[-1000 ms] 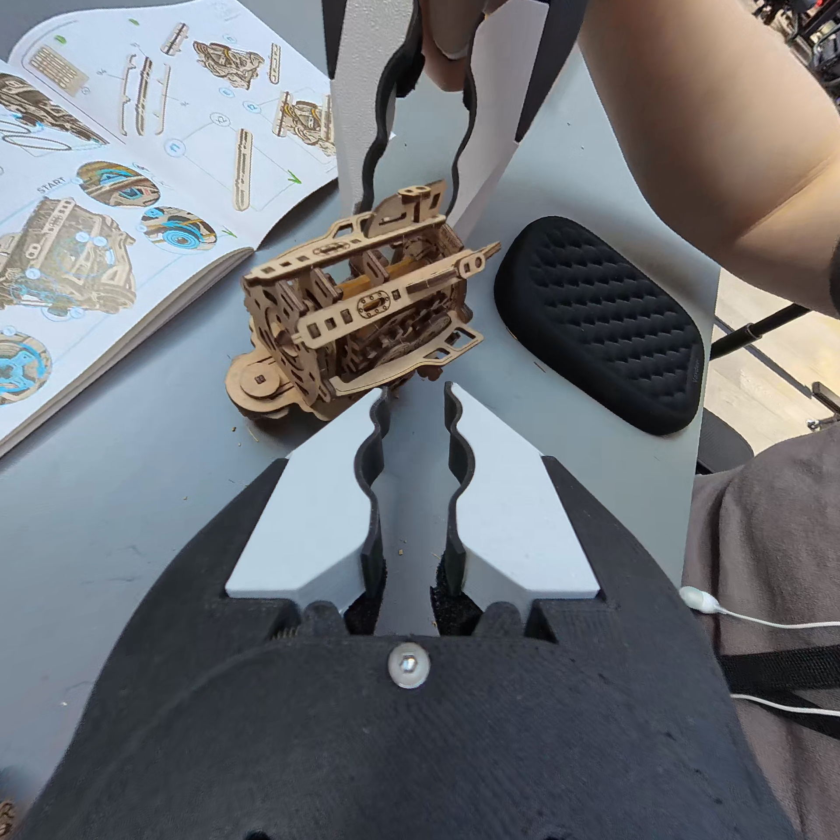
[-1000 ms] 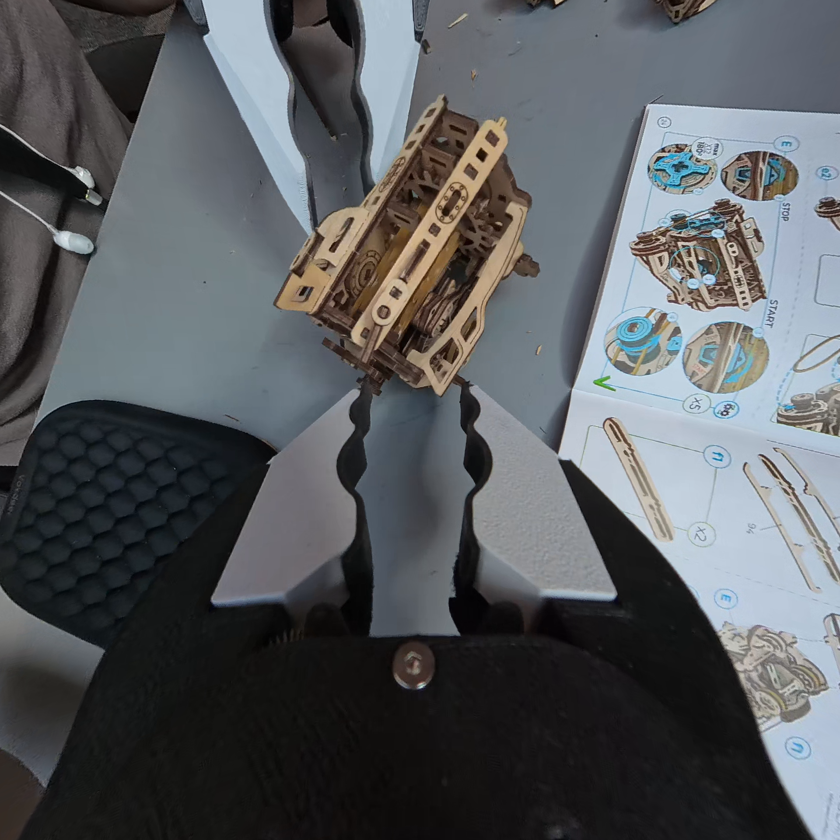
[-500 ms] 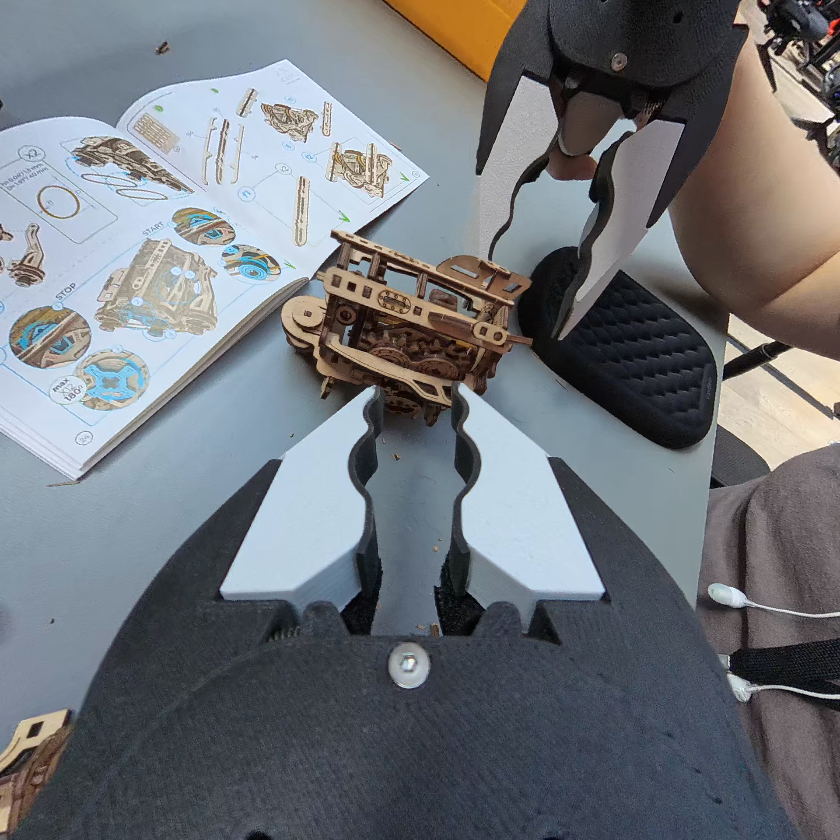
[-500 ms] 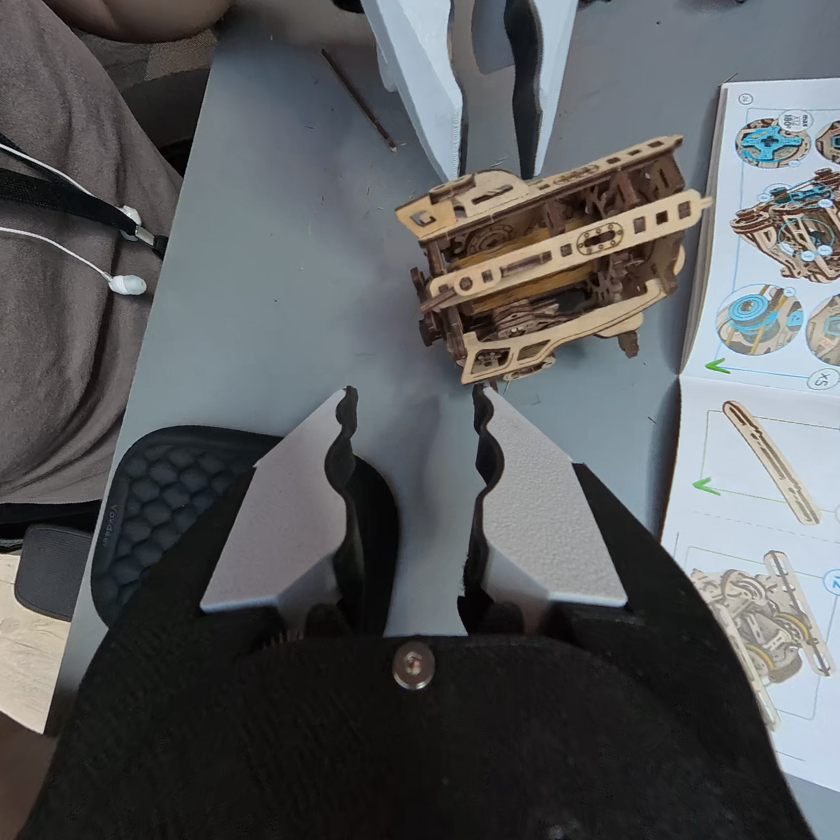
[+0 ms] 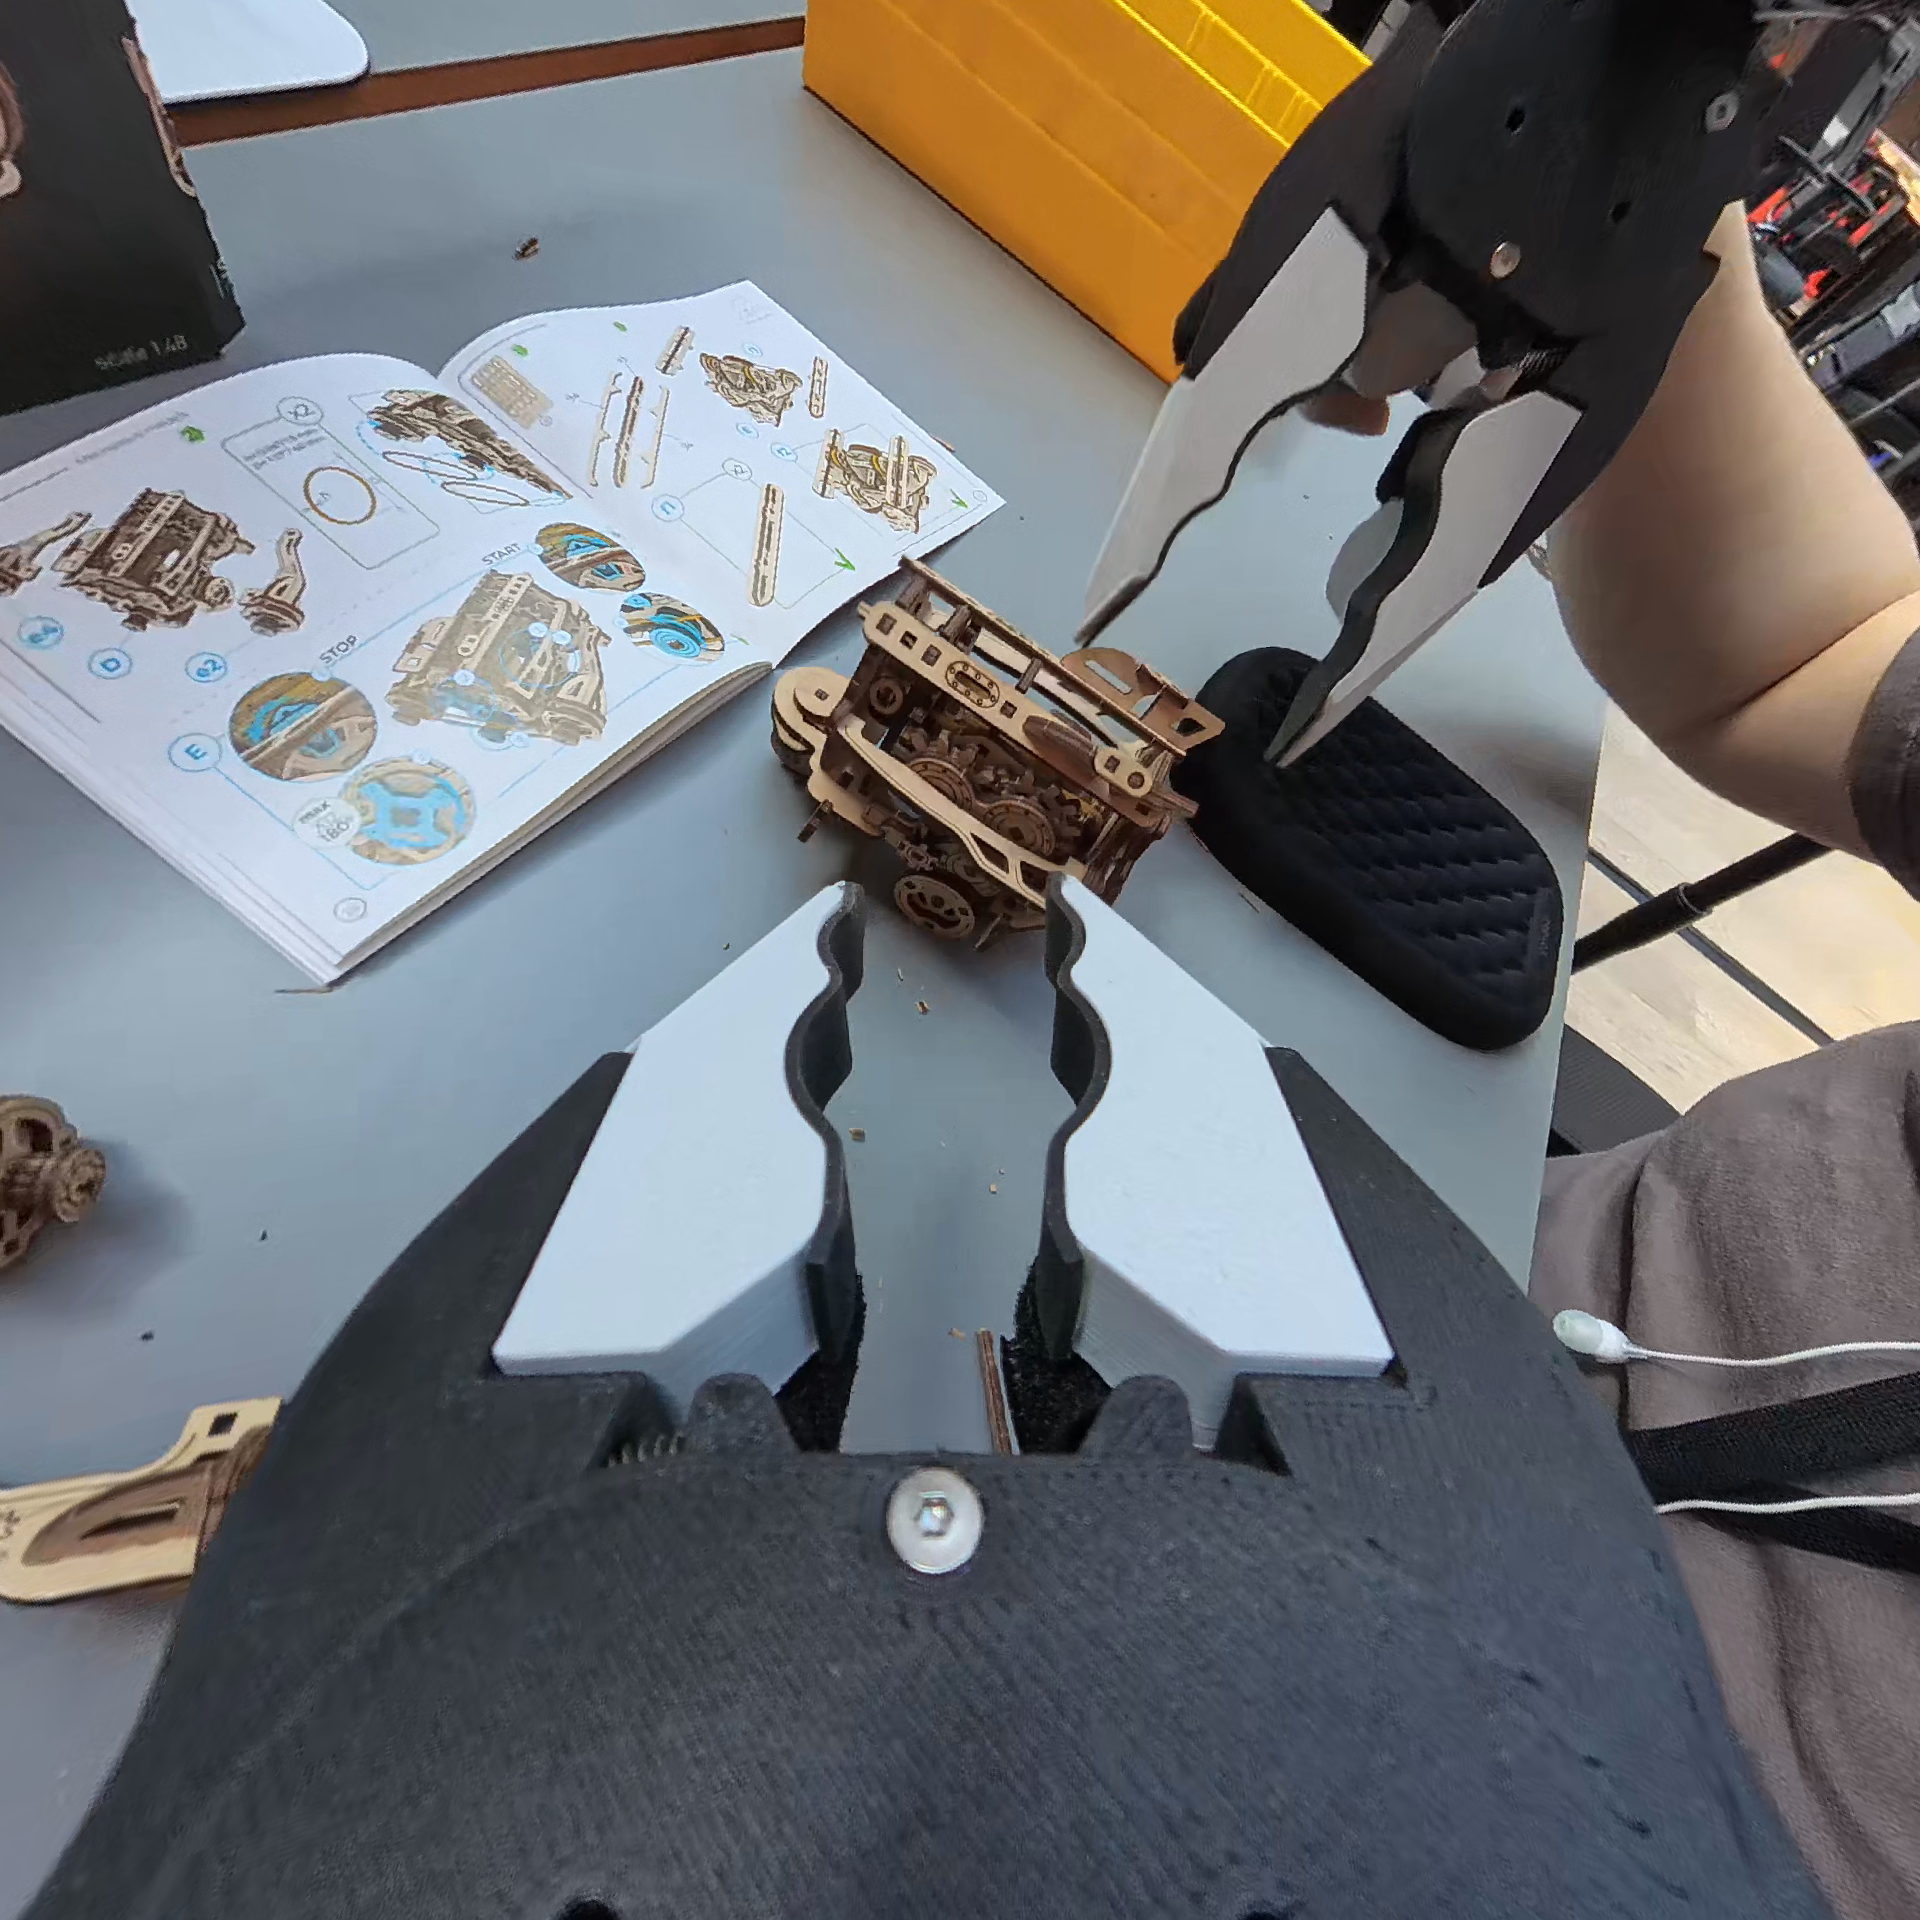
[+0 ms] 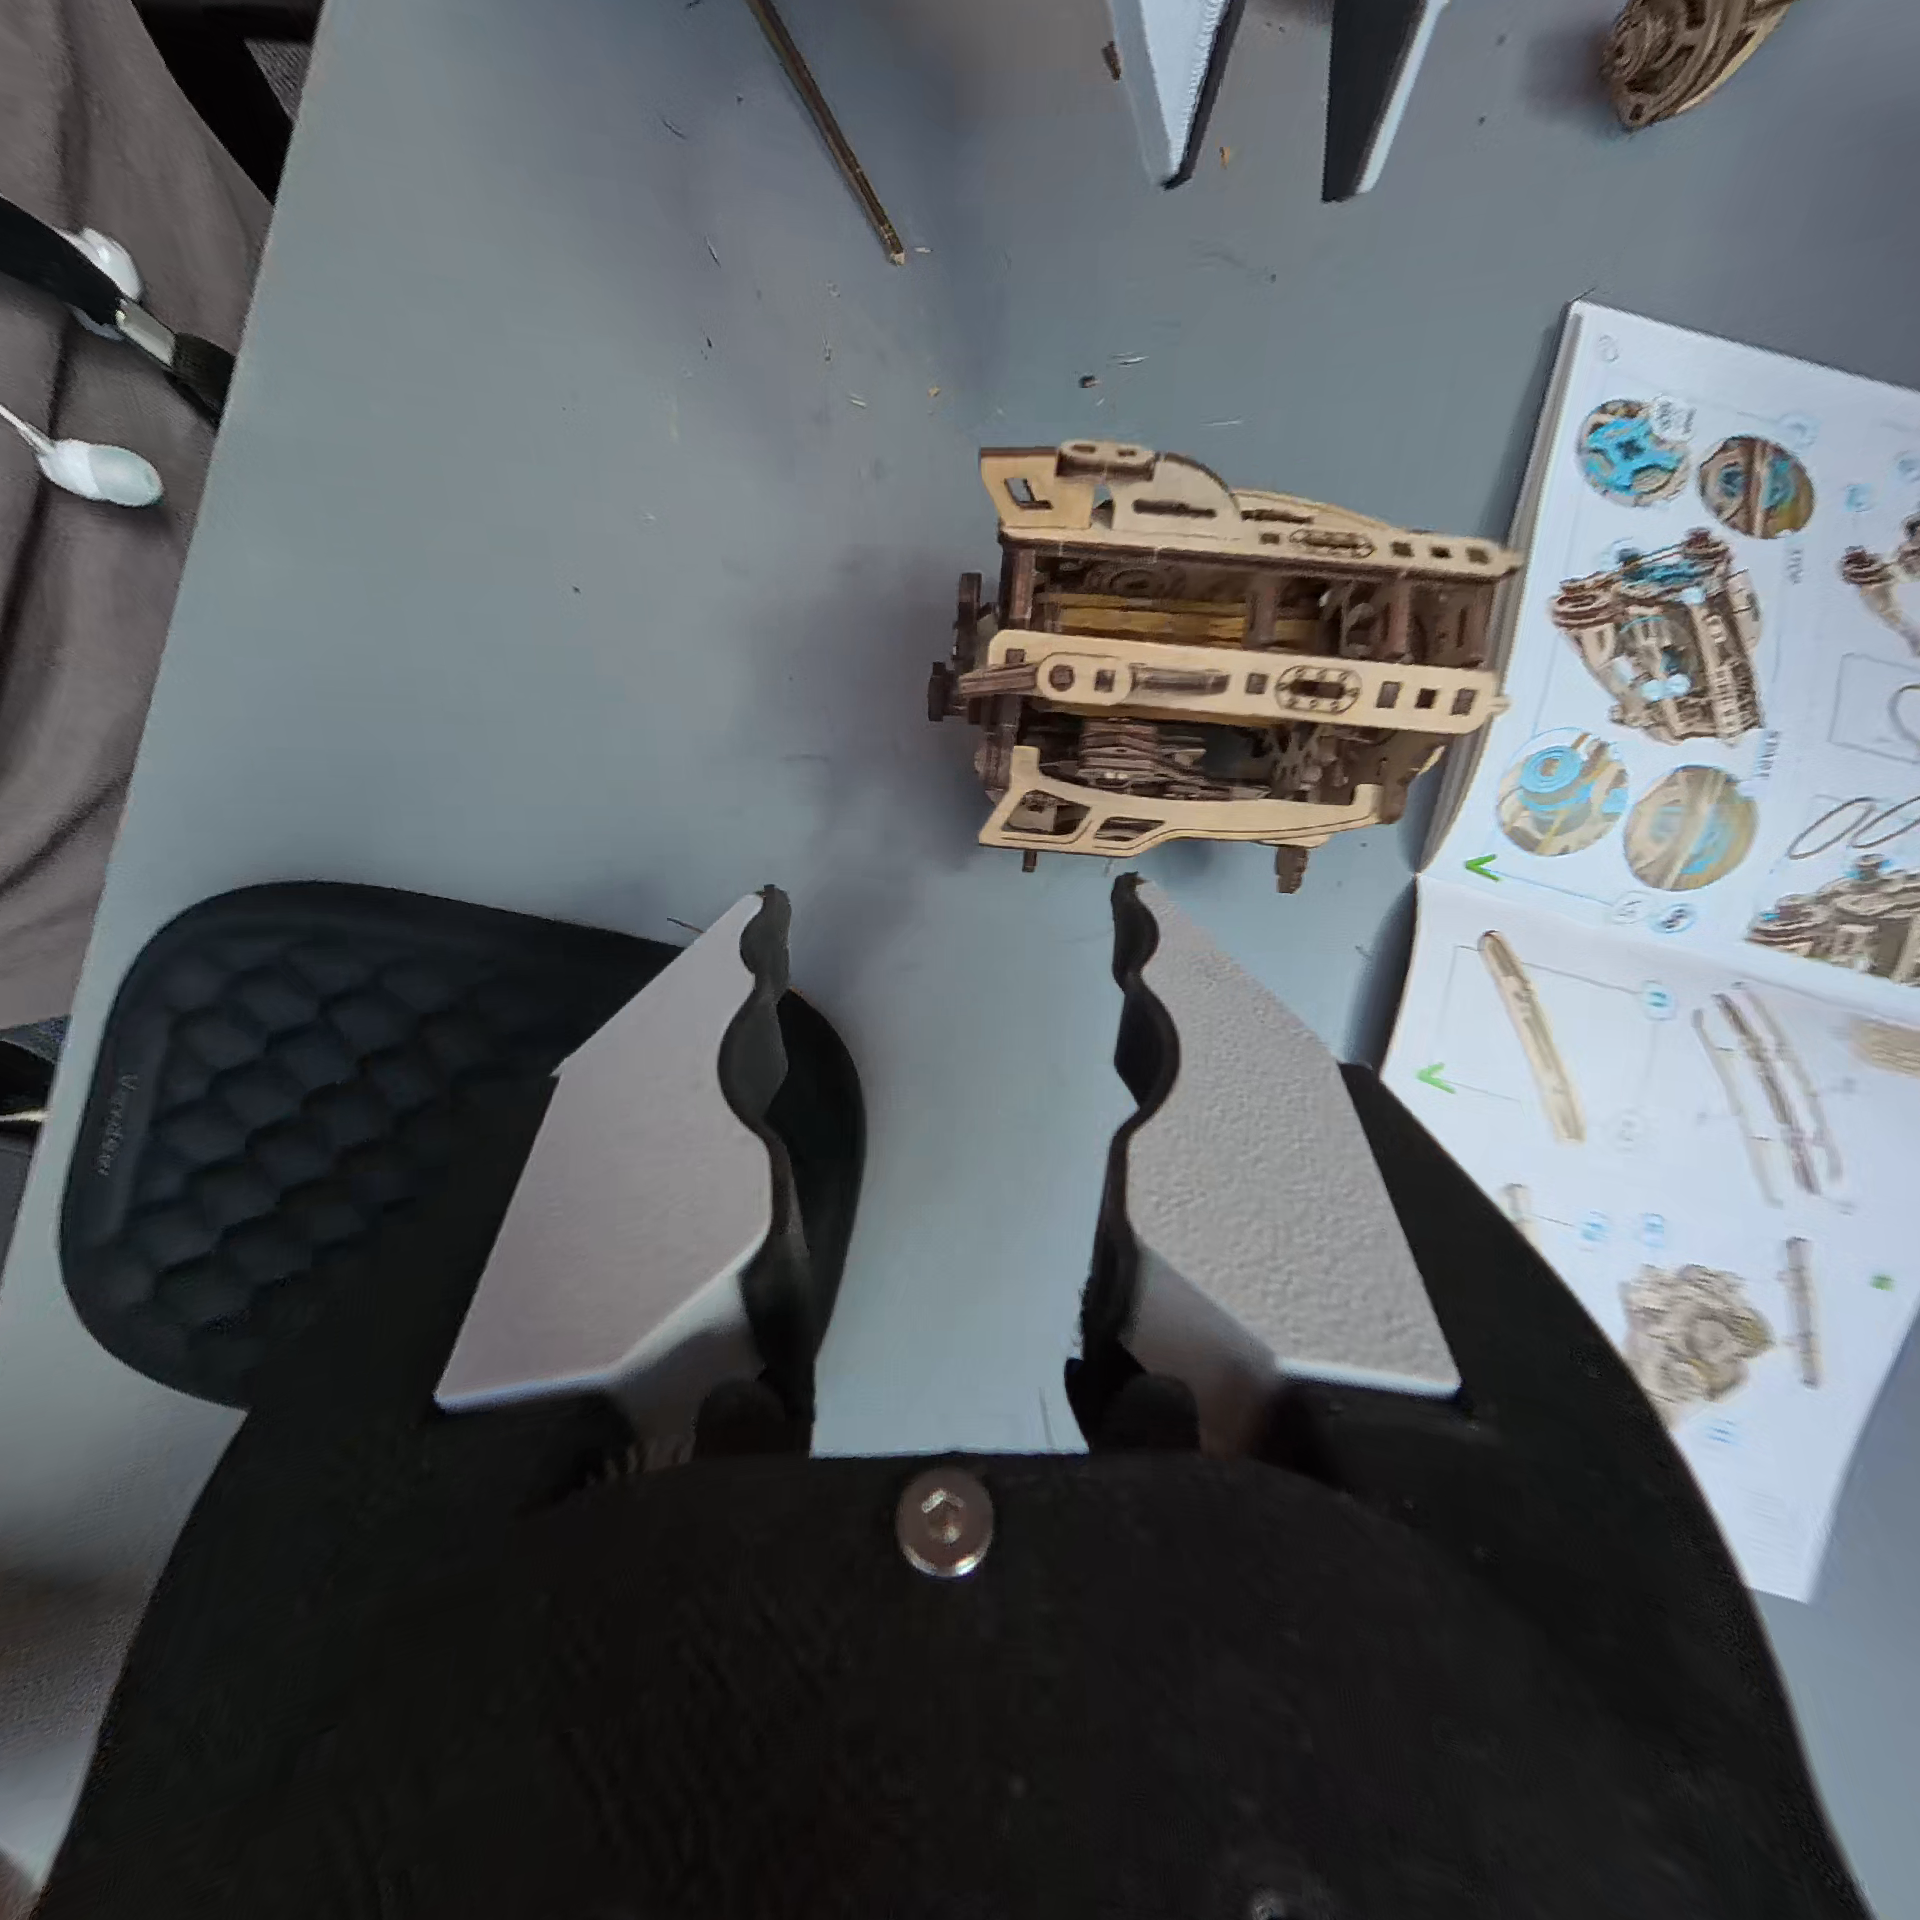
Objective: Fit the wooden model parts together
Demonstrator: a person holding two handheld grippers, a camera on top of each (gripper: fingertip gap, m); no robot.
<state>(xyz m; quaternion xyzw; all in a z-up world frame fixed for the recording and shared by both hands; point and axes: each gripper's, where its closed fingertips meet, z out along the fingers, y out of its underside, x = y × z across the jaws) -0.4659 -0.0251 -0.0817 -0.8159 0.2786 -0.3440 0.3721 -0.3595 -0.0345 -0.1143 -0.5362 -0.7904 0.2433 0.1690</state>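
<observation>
While both tongs (image 5: 951, 914) (image 6: 940, 914) gape empty, printed booklet (image 5: 436, 623) lies beside wooden model (image 5: 987, 769).

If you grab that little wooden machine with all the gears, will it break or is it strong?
The wooden model is probably fragile: thin slotted strips and small pegs stick out, so squeezing those could snap them. It looks light, being mostly open framework. Its uneven underside suggests it may tip when pushed.

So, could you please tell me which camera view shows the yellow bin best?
The left wrist view: the yellow bin stands at the table's far edge, behind the open booklet. The right wrist view does not show it at all.
</observation>
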